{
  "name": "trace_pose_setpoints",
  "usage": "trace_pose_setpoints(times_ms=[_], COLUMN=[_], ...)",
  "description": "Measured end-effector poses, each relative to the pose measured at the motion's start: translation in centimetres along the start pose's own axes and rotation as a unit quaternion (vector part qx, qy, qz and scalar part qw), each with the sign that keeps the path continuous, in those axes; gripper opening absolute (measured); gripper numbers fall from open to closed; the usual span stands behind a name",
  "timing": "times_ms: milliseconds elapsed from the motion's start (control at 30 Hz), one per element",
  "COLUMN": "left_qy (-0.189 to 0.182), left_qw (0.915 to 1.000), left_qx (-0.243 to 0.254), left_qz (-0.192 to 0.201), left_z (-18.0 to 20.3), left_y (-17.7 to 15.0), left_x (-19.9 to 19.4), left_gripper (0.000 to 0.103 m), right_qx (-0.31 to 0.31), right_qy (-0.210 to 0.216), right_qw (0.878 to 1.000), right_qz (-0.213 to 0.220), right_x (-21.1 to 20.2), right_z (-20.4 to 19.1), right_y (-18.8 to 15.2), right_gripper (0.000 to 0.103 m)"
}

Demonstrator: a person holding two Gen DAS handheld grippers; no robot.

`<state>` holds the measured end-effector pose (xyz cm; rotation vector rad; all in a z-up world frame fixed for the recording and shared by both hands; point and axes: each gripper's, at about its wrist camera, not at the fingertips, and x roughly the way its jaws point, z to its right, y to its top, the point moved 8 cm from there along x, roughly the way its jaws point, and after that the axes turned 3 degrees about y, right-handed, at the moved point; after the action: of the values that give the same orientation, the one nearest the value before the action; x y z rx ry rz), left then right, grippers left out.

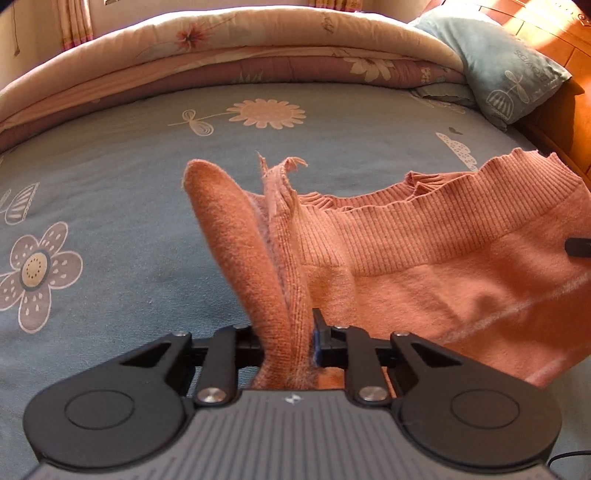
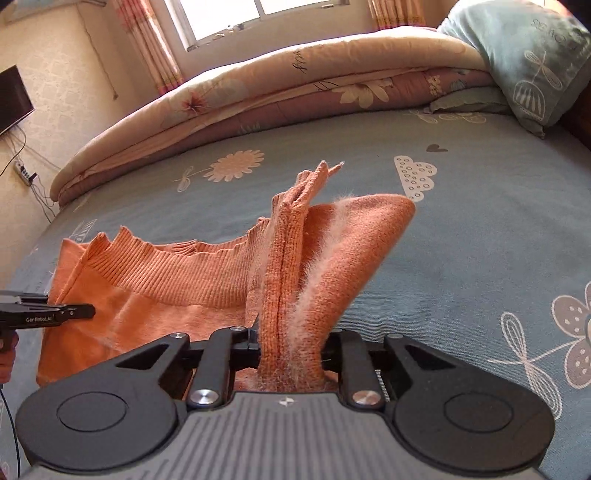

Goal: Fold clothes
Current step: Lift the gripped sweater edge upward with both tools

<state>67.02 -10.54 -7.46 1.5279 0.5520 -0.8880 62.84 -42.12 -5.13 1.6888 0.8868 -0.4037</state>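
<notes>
Orange knit sweater (image 1: 424,258) — soft, light and floppy, likely best taken at its ribbed hem corners — hangs just above the middle of the blue bed sheet (image 1: 110,206). Left gripper (image 1: 286,339) and right gripper (image 2: 291,343) are each clamped on a bunched corner.

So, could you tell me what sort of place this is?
Most likely a home bedroom: a bed with a blue flowered sheet, a rolled quilt and a pillow, with a curtained window behind.
</notes>
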Motion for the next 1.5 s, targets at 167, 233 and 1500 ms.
trace_pose_setpoints(times_ms=[167, 233, 1500], left_qy=[-0.022, -0.031, -0.165], left_qw=[0.9994, 0.9986, 0.9729], left_qx=[0.017, 0.031, 0.159], left_qz=[0.023, 0.028, 0.032], left_z=[3.0, 4.7, 40.2], left_y=[1.1, 1.3, 6.9], left_x=[-2.8, -4.0, -2.1], left_gripper=[0.017, 0.016, 0.015], right_qx=[-0.028, -0.039, 0.044], right_qy=[0.016, 0.022, -0.084], right_qw=[0.999, 0.999, 0.986], right_qz=[0.018, 0.023, 0.134], right_x=[-4.1, -6.1, -28.4], right_z=[-2.9, -4.0, 6.4], right_y=[0.0, -0.3, -10.0], right_gripper=[0.021, 0.021, 0.022])
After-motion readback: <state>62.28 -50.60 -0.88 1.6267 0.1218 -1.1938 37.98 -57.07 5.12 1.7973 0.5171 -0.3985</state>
